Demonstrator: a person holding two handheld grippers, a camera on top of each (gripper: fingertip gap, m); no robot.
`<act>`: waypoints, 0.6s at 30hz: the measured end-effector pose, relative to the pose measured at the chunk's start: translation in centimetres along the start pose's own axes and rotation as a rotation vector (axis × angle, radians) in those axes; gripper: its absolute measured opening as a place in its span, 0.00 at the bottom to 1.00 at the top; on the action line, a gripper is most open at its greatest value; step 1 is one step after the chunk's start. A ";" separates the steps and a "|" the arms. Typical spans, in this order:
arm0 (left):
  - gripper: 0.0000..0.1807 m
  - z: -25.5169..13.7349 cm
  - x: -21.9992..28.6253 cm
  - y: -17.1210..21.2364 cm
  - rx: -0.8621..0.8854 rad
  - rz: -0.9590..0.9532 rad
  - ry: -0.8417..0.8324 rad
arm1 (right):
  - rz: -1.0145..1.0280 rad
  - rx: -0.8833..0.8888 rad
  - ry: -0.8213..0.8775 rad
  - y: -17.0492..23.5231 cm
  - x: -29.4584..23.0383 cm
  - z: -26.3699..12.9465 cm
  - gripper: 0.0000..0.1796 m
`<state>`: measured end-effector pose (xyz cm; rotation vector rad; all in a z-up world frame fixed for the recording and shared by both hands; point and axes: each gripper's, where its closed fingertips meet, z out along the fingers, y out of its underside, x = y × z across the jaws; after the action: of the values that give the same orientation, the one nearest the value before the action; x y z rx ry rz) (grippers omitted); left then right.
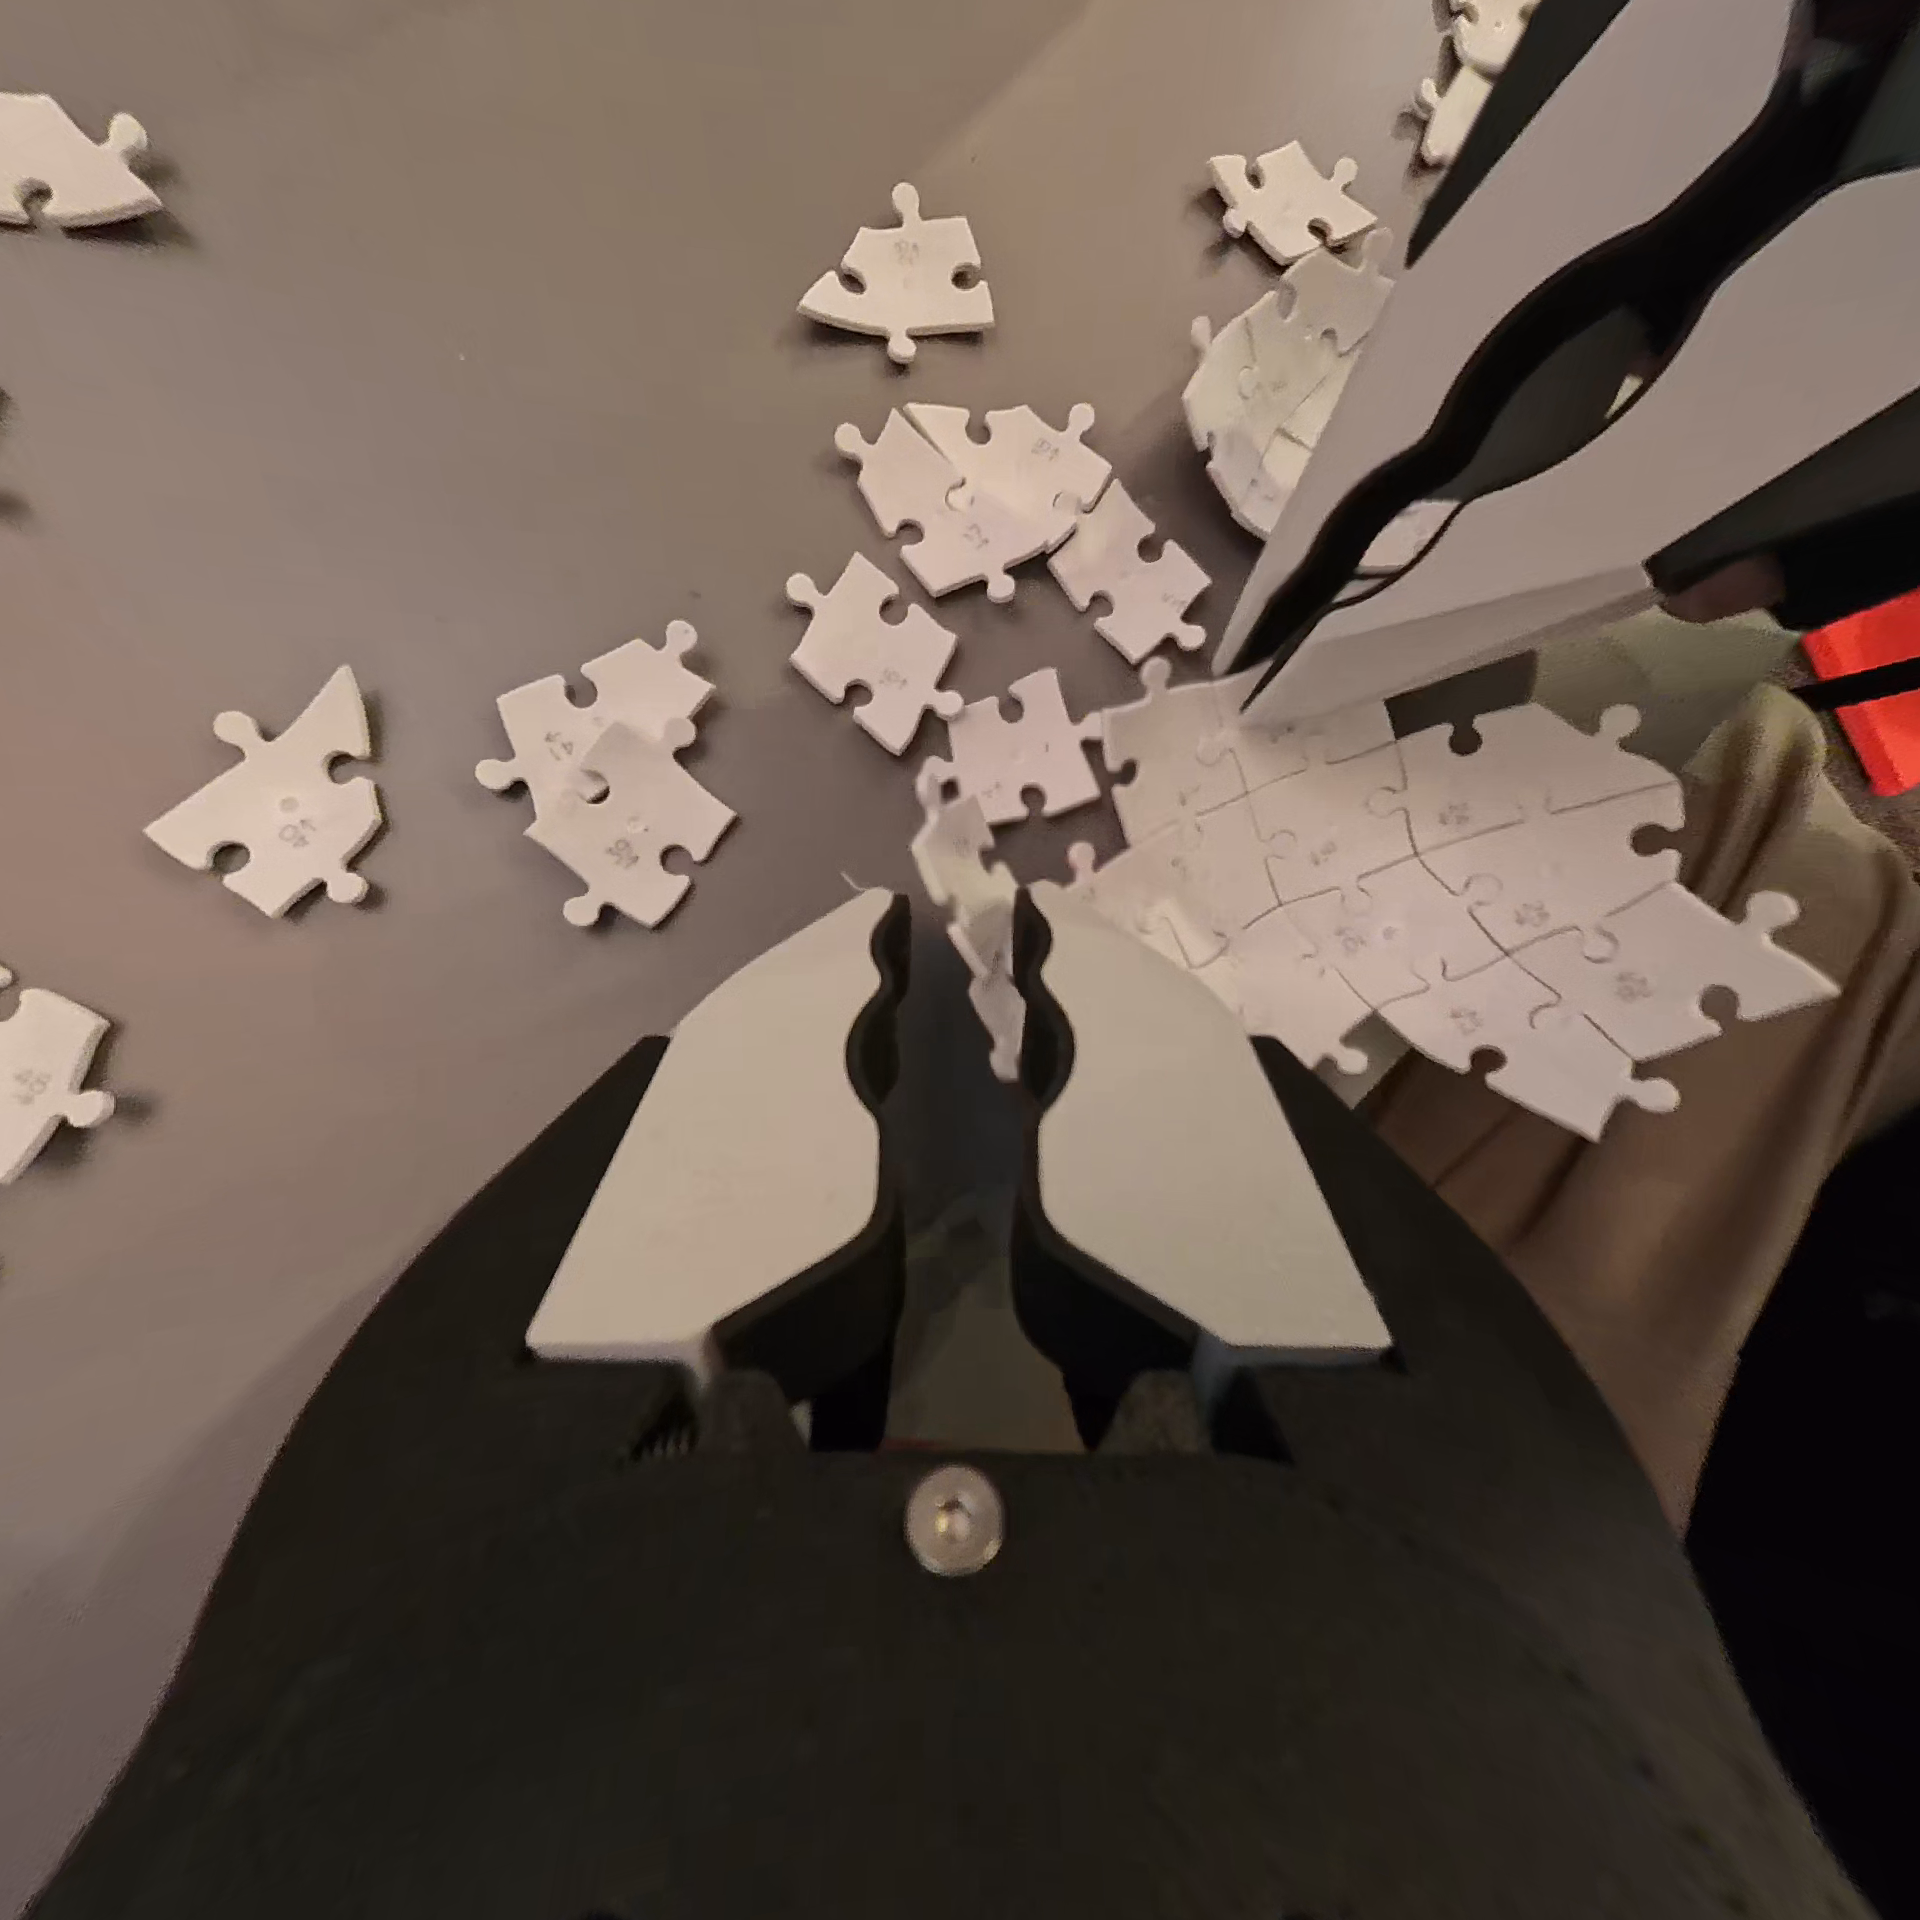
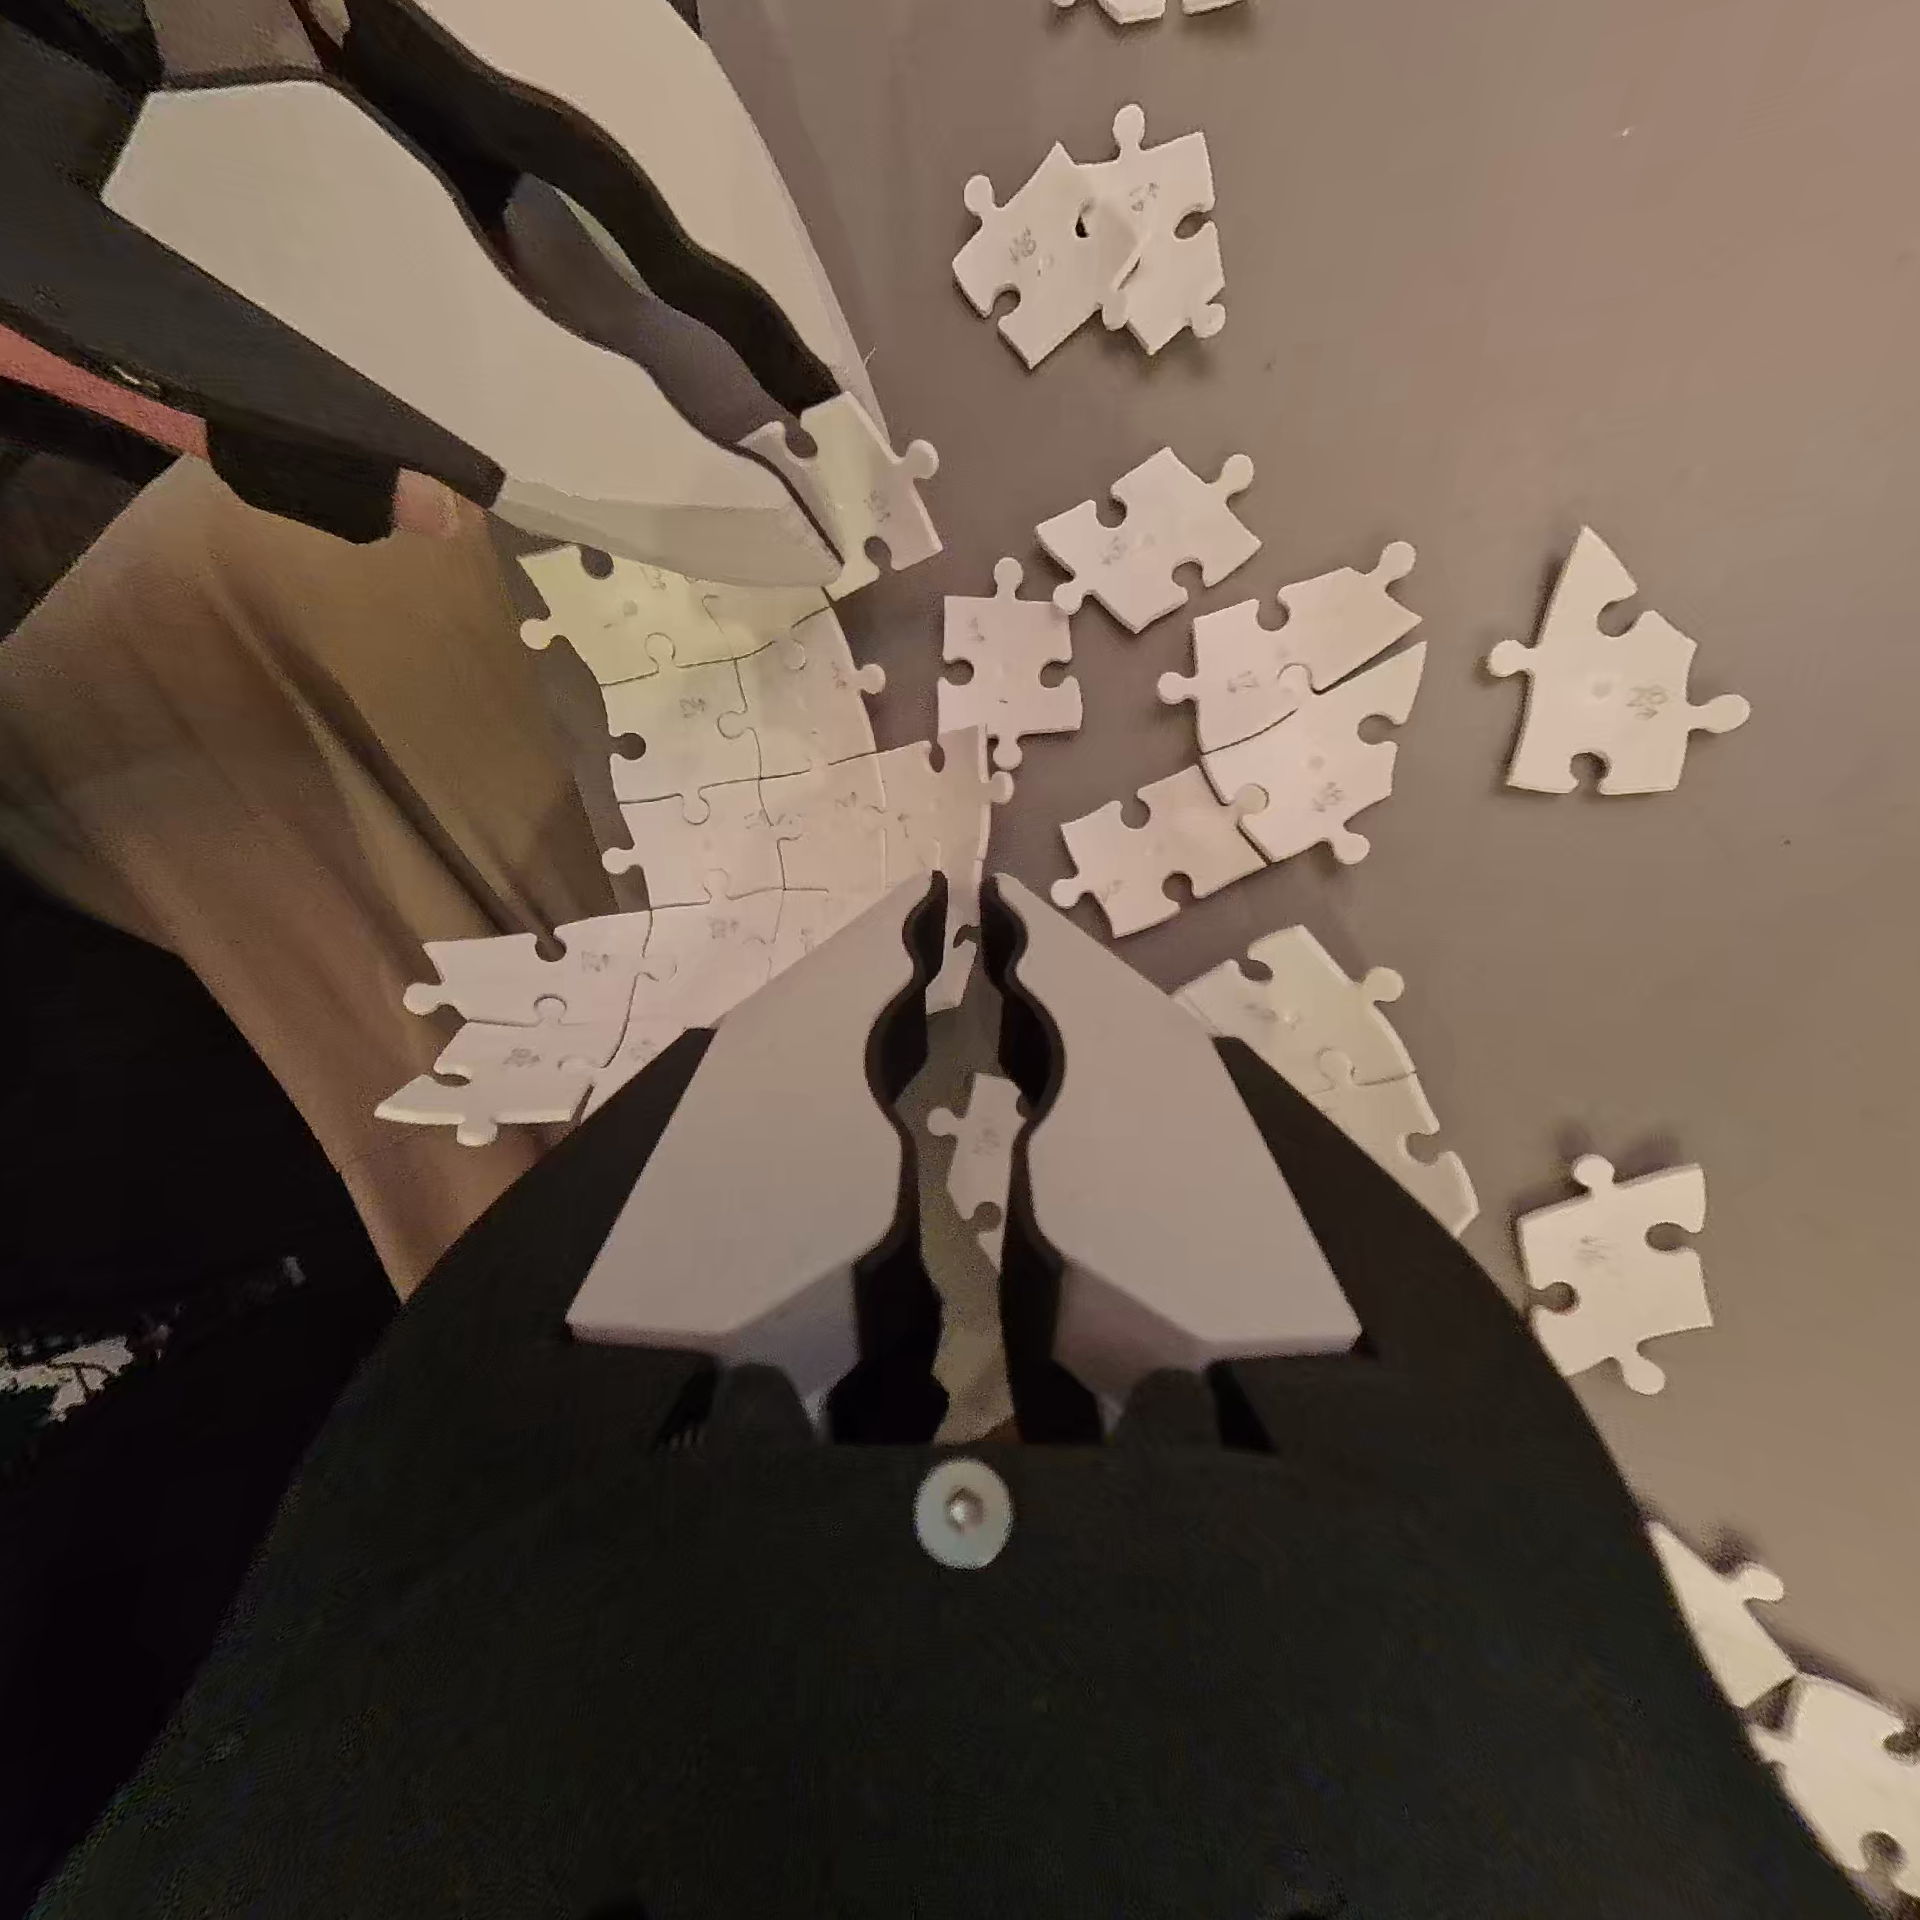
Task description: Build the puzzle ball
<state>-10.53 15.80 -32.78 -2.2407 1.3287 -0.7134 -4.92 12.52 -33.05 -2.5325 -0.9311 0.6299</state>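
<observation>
Puzzle ball (image 1: 1455,904) is only a partial curved shell so far, white interlocked pieces, held off the grey tabletop (image 1: 416,468) at centre-right of the left wrist view and hanging past the table edge over tan fabric. Going left to right in that view: loose pieces (image 1: 281,810) scattered flat across the left and middle, then the left claw (image 1: 961,920) at bottom centre, clenched on a single piece (image 1: 971,883) held edge-on just beside the shell's left rim, then the shell, then the right claw (image 1: 1242,681) coming down from upper right, tips pinched on the shell's top edge. In the right wrist view it's mirrored: the shell (image 2: 727,790) sits left of centre, the right claw (image 2: 964,899) is at bottom centre gripping its right-hand rim, and the left claw (image 2: 831,488) comes in from upper left carrying its piece (image 2: 868,499) just above the shell's upper edge. My read on risk: the shell is supported by one rim pinch only and is off the tabletop, so pushing the new piece in could flex it and pop seams, or twist it out of the grip and drop it off the edge. The carried piece is tilted against the rim, so tabs may not line up and could jam. A second small sub-assembly (image 1: 1268,416) lies on the tabletop behind the right claw.
</observation>
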 end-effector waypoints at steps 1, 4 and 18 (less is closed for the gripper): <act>0.10 0.0 -0.1 0.0 0.005 0.000 -0.009 | 0.009 0.006 0.002 0.0 -0.1 0.1 0.02; 0.11 -0.1 -0.4 0.1 0.005 0.007 -0.023 | 0.043 0.038 0.020 -0.3 0.0 0.3 0.02; 0.12 -0.2 -1.7 0.3 -0.020 0.090 -0.086 | 0.080 0.071 0.073 -0.1 -1.2 1.4 0.08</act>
<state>-11.53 17.13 -33.16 -2.1855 1.3907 -0.5680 -6.53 12.03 -33.80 -2.5213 -0.7726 0.5791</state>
